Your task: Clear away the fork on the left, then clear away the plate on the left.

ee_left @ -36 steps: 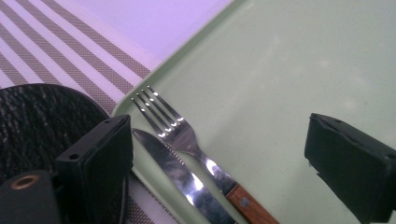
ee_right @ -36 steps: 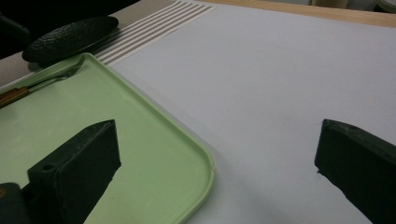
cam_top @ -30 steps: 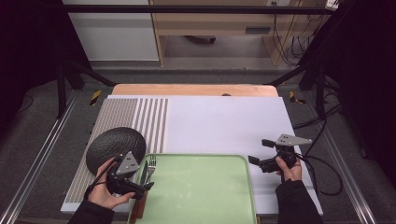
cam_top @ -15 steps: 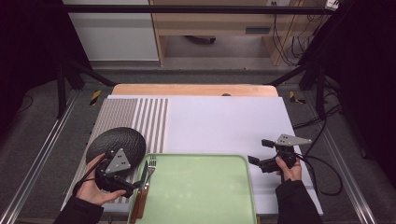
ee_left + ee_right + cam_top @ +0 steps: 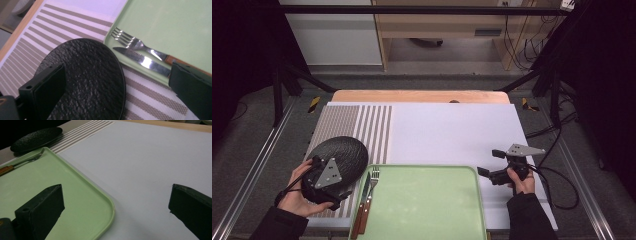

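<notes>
A black textured plate [image 5: 339, 152] [image 5: 82, 75] lies on a striped placemat [image 5: 362, 122] at the near left. My left gripper [image 5: 332, 185] [image 5: 117, 72] hovers over the plate's near edge, open, with the plate's right rim between the jaws and nothing held. A fork [image 5: 373, 181] [image 5: 130, 42] and a wooden-handled knife [image 5: 363, 192] [image 5: 140, 58] lie side by side on the left rim of a green tray [image 5: 427, 205] [image 5: 175, 22]. My right gripper [image 5: 489, 162] [image 5: 116, 190] is open and empty, just right of the tray's far right corner [image 5: 107, 205], above the white mat [image 5: 150, 157].
The white mat [image 5: 452, 130] covers the middle and right of the table. A wooden table edge [image 5: 422, 96] runs along the back. Metal frame rails [image 5: 257, 160] flank the table. A cable [image 5: 557, 175] trails from the right gripper.
My left gripper has swung left, away from the fork and knife, and over the near edge of the black plate. The right gripper has stayed where it was.
</notes>
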Action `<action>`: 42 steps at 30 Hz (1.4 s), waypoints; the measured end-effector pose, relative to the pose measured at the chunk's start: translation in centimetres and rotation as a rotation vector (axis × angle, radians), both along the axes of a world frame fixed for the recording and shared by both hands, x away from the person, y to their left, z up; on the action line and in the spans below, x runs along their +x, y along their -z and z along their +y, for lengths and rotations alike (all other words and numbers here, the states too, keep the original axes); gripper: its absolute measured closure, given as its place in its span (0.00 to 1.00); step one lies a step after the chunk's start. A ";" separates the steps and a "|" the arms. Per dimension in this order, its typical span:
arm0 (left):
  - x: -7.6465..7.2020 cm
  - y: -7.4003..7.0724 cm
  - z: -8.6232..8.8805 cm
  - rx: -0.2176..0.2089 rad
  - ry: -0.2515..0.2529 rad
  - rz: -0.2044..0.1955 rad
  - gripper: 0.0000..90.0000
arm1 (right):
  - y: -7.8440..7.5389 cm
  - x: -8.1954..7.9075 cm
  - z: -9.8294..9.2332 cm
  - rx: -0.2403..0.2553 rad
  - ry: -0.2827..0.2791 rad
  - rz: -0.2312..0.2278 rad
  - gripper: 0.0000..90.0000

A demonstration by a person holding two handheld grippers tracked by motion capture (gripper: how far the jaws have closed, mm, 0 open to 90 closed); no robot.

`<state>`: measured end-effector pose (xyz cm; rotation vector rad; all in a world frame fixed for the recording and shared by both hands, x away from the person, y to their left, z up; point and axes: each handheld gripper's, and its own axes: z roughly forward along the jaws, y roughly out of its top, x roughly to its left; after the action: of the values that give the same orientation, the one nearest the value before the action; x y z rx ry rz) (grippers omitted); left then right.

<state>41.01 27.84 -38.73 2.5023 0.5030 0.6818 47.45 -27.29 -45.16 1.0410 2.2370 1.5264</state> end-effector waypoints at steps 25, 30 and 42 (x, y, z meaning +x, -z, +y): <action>-0.9 3.3 1.5 0.210 -0.019 -0.137 0.00 | 0.0 0.0 -0.1 0.002 0.003 0.000 0.00; -1.0 4.1 1.6 0.241 -0.029 -0.158 0.00 | 0.0 0.0 0.0 0.000 0.001 0.000 0.00; -1.2 5.5 1.5 0.374 -0.010 -0.242 0.03 | 0.0 0.0 -0.1 -0.003 0.003 0.002 0.00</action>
<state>39.79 29.30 -44.24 2.7030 0.3223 1.1563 47.44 -27.36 -45.20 1.0450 2.2370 1.5216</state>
